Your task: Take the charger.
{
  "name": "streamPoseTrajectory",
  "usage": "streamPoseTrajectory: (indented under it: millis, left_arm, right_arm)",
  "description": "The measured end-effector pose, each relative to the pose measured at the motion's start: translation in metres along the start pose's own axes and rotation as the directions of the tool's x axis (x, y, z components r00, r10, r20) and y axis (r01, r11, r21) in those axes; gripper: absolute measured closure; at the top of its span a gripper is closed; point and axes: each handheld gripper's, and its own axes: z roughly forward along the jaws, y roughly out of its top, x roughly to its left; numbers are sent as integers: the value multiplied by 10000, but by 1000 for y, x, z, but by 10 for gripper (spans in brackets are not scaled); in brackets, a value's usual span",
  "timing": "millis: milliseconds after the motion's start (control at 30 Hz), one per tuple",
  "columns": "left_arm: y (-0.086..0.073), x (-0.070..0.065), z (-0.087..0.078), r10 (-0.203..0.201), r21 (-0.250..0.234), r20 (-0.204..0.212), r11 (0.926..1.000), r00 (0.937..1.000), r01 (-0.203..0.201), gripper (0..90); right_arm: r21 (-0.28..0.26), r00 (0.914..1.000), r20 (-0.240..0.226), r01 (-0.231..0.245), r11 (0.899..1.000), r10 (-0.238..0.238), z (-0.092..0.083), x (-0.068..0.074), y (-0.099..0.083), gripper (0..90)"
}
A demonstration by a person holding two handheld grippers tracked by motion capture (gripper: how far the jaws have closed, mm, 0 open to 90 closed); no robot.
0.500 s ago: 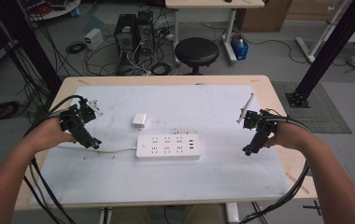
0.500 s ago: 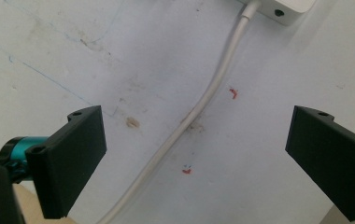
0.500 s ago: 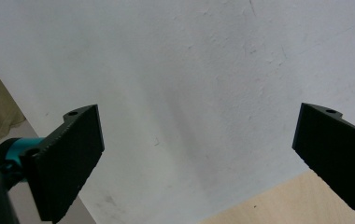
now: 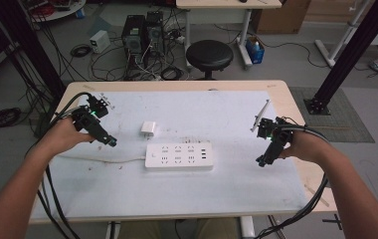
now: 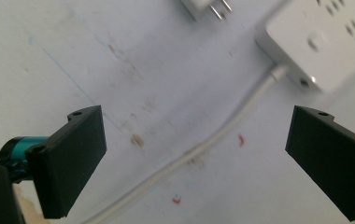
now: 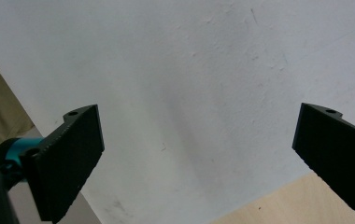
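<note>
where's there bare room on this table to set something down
The widest bare patch is the near strip of the white mat, between the power strip and the table's front edge. The far strip beyond the plug adapter is also bare. The middle is crowded: adapter, power strip and its cord.

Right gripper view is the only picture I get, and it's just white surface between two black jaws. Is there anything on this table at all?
Observer: Yes. A white power strip lies flat near the middle of the table.
Operator: Anything beside it?
Observer: A small white plug adapter lies just beyond its left end, apart from it; the left gripper view shows its metal prongs.
Operator: And the other gripper?
Observer: The left gripper is open above the strip's white cord, holding nothing.
</note>
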Motion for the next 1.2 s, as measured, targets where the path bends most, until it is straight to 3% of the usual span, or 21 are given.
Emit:
streamPoseTrajectory:
  millis: [33, 67, 100, 133, 200, 233, 267, 367, 400, 433, 467, 500, 533, 600, 667, 700, 800, 933, 1067, 1100, 1200]
  left_arm:
    - [0, 0, 0, 0, 0, 0, 10000, 10000, 0, 51]
    - [7, 2, 2, -798, -220, -103, 9966, 9968, 796, 51]
    - [10, 4, 3, -1060, -309, -122, 9939, 9943, 1056, 51]
    - [10, 4, 3, -1060, -309, -122, 9939, 9943, 1056, 51]
    - [21, 4, 9, -1870, -340, -345, 9820, 9817, 1859, 51]
    - [21, 4, 9, -1870, -340, -345, 9820, 9817, 1859, 51]
    - [24, 4, 11, -2068, -308, -406, 9781, 9775, 2056, 51]
    - [35, 4, 20, -2683, -271, -548, 9633, 9618, 2672, 51]
    - [42, 3, 26, -3028, -296, -605, 9530, 9511, 3015, 51]
    - [42, 3, 26, -3028, -296, -605, 9530, 9511, 3015, 51]
    - [50, 2, 34, -3327, -253, -629, 9430, 9409, 3317, 51]
    - [50, 2, 34, -3327, -253, -629, 9430, 9409, 3317, 51]
    - [56, -1, 44, -3474, -107, -705, 9376, 9351, 3475, 51]
    - [60, -2, 49, -3487, -32, -714, 9370, 9345, 3494, 51]
    - [67, -4, 61, -3652, 51, -955, 9301, 9260, 3673, 51]
    - [67, -4, 61, -3652, 51, -955, 9301, 9260, 3673, 51]
    - [75, -5, 74, -3991, 53, -992, 9158, 9115, 4016, 51]
    - [81, -8, 85, -4015, 144, -937, 9144, 9110, 4045, 51]
    - [86, -11, 99, -4119, 102, -1146, 9095, 9040, 4157, 51]
    - [87, -11, 105, -4209, 90, -1229, 9051, 8988, 4251, 51]
    - [89, -12, 112, -4261, 134, -1195, 9024, 8967, 4306, 51]
  right_arm:
    - [0, 10000, 0, 0, 10000, 0, 0, 0, 0, 14]
    - [-50, 10000, -44, 20, 10000, -20, 1, 0, 0, 14]
    - [-11, 10000, -16, 3, 10000, -3, 2, 1, 0, 14]
    - [-23, 10000, -5, 20, 10000, -20, 3, 1, 0, 14]
    - [14, 10000, 16, 33, 10000, -33, 4, 0, 0, 14]
    - [-6, 10000, 9, 10, 10000, -10, 4, 0, 1, 14]
    - [5, 10000, 4, -45, 10000, 45, 5, 0, 1, 14]
    - [37, 10000, -23, -68, 10000, 68, 6, 0, 2, 14]
    - [25, 10000, -13, -56, 10000, 56, 6, -1, 2, 14]
    - [39, 9999, -13, -135, 9999, 135, 6, -1, 2, 14]
    - [20, 9999, -23, -98, 9999, 98, 7, -1, 2, 14]
    - [20, 9999, -23, -98, 9999, 98, 7, -1, 2, 14]
    - [-39, 10000, -31, -90, 10000, 90, 7, -2, 3, 14]
    - [2, 9999, -30, -102, 9999, 102, 8, -2, 3, 14]
    - [-76, 9999, -57, -146, 9999, 146, 9, -2, 4, 14]
    - [-76, 9999, -57, -146, 9999, 146, 9, -2, 4, 14]
    - [-17, 9997, -108, -207, 9998, 207, 11, -2, 3, 14]
    - [-40, 9998, -135, -171, 9998, 170, 14, -4, 4, 14]
    - [-24, 9998, -162, -149, 9999, 149, 15, -4, 4, 14]
    - [-8, 9997, -175, -143, 9999, 142, 16, -5, 3, 14]
    - [-61, 9997, -182, -180, 9998, 179, 16, -5, 3, 14]
